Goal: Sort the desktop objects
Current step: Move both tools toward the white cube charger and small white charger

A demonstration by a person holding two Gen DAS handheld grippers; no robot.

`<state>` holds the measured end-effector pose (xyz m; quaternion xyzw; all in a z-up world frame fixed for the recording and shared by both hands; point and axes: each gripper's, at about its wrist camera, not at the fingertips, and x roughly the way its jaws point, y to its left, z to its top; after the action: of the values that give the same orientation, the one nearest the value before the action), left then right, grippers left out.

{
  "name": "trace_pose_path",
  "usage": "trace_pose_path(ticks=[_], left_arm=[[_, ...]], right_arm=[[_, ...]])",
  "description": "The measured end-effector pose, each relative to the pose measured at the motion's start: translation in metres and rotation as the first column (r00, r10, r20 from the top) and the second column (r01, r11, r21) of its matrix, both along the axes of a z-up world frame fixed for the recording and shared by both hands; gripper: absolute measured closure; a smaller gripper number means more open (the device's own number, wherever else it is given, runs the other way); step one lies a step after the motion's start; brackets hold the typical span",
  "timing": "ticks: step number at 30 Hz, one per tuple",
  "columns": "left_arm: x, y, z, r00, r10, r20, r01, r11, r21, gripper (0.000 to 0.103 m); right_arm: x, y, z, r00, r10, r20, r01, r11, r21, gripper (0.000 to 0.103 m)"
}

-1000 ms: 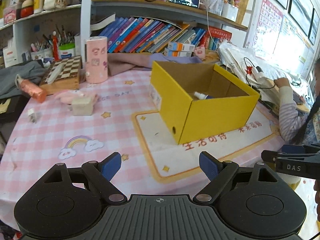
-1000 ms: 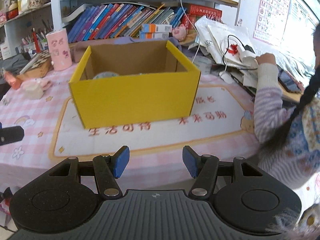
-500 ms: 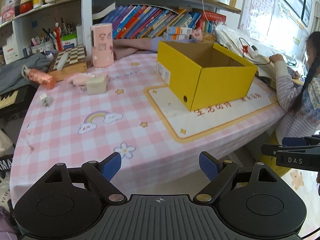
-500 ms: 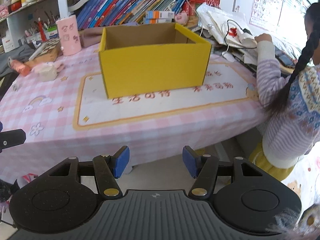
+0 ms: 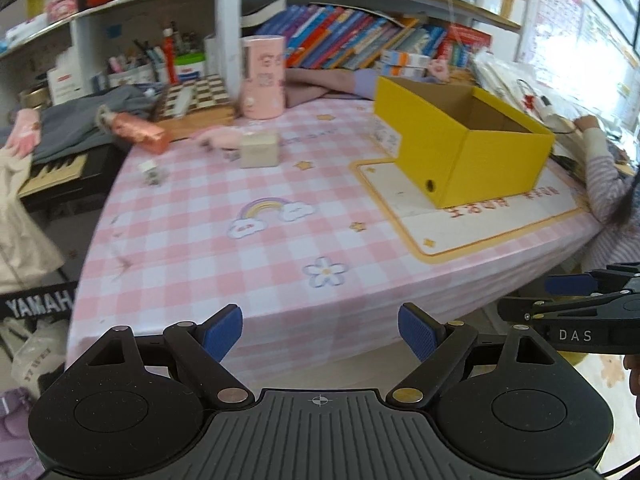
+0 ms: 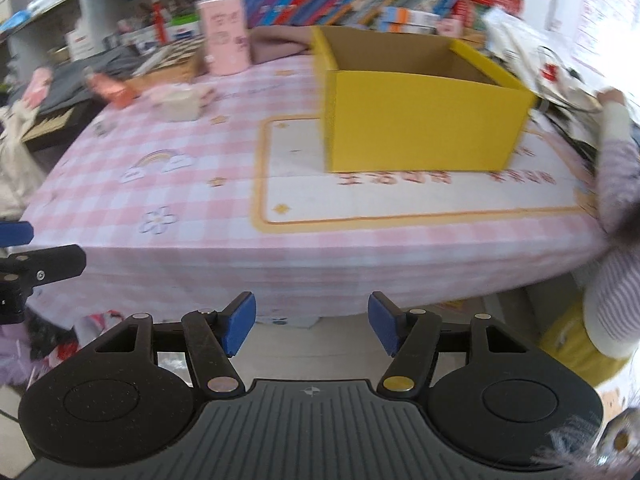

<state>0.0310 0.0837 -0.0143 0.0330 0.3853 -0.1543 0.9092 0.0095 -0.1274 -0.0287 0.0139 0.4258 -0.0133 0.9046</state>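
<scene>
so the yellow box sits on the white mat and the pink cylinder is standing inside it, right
Not quite. The yellow box does sit on the white mat, but the pink cylinder stands outside it, on the checked cloth further back. The left wrist view shows this.

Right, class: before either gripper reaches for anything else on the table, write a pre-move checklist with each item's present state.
1. Left gripper empty, fingers apart: ok.
2. Right gripper empty, fingers opening: ok.
3. Yellow box upright, top open: ok.
4. Beige block free to grasp: ok.
5. Grippers over the table: not ok, both are off its near edge.
6. Box contents: cannot tell.
</scene>
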Motion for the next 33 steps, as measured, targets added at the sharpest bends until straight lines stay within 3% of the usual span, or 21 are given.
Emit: trace_pose_path(ticks=[7, 15, 24, 33], left_arm=[[0.000, 0.036, 0.003, 0.994, 0.109, 0.011, -0.109, 0.994, 0.016, 0.015], [0.012, 0.057, 0.003, 0.982, 0.189, 0.000, -0.189, 0.982, -0.020, 0.015], [0.043, 0.060, 0.000, 0.968, 0.252, 0.005, -0.252, 0.967, -0.046, 0.015], [0.103, 0.062, -0.005, 0.961, 0.278, -0.009, -0.278, 0.960, -0.019, 0.015]], right_arm=[[0.021, 0.039, -0.001, 0.990, 0.138, -0.005, -0.138, 0.990, 0.009, 0.043], [0.040, 0.075, 0.007, 0.964, 0.262, 0.038, -0.261, 0.965, -0.038, 0.042], [0.075, 0.091, 0.003, 0.947, 0.318, 0.046, -0.317, 0.948, -0.028, 0.042], [0.134, 0.096, -0.001, 0.939, 0.343, 0.039, -0.342, 0.939, -0.017, 0.042]])
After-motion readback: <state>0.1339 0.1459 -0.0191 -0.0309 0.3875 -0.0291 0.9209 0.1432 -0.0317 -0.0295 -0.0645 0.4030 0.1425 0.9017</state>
